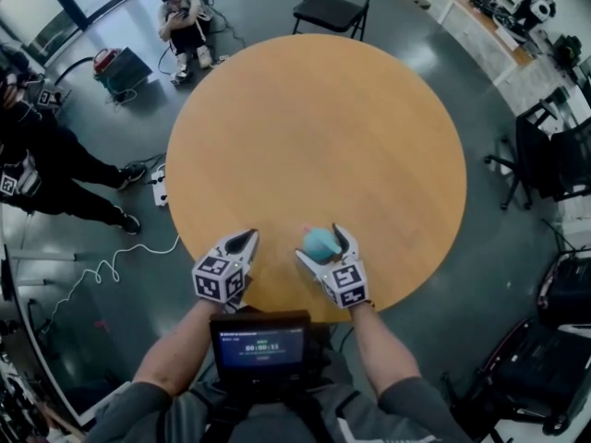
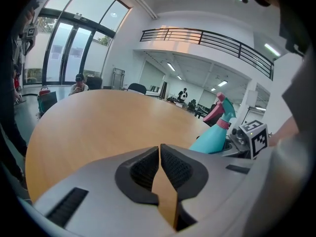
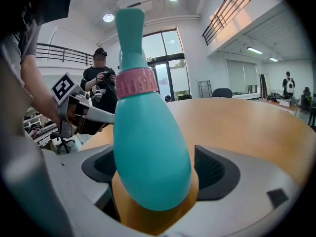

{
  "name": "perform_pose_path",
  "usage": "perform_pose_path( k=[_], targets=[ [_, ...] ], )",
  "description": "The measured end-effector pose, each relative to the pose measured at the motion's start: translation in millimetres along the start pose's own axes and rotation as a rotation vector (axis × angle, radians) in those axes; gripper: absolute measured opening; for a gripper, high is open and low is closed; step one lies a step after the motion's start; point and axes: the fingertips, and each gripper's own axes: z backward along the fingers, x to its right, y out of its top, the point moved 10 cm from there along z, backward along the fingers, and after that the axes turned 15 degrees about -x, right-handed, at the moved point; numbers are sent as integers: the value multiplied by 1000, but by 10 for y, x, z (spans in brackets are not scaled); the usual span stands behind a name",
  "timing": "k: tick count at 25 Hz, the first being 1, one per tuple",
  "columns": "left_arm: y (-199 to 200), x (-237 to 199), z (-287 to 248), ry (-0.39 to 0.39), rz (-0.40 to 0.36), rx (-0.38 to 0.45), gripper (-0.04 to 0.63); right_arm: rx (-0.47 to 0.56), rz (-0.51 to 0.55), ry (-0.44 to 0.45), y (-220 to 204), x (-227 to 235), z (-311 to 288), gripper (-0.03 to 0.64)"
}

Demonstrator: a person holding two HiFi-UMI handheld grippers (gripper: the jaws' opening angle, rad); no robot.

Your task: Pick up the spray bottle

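A teal spray bottle (image 1: 320, 240) with a pink collar stands near the front edge of the round wooden table (image 1: 314, 127). My right gripper (image 1: 323, 245) is open around it. In the right gripper view the bottle (image 3: 148, 147) fills the space between the pads, and a thin strip of table shows at the right pad (image 3: 212, 169). My left gripper (image 1: 247, 238) hovers beside it to the left, shut and empty. The left gripper view shows its jaws (image 2: 160, 149) closed to a slit, with the bottle (image 2: 213, 135) off to the right.
A black folding chair (image 1: 334, 3) stands at the far side of the table. A seated person (image 1: 185, 17) and a person in black (image 1: 46, 164) are on the left, by a white cable and power strip (image 1: 157, 187). Office chairs (image 1: 554, 155) stand at the right.
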Motion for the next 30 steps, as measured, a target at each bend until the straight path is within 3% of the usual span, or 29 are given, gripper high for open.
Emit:
perform_pose_path(
  k=[20, 30],
  targets=[
    [134, -102, 89, -23, -9, 20, 2, -25, 20, -42, 5, -4, -89, 445],
    [309, -82, 265, -31, -6, 97, 0, 87, 22, -41, 438, -86, 248, 442]
  ],
)
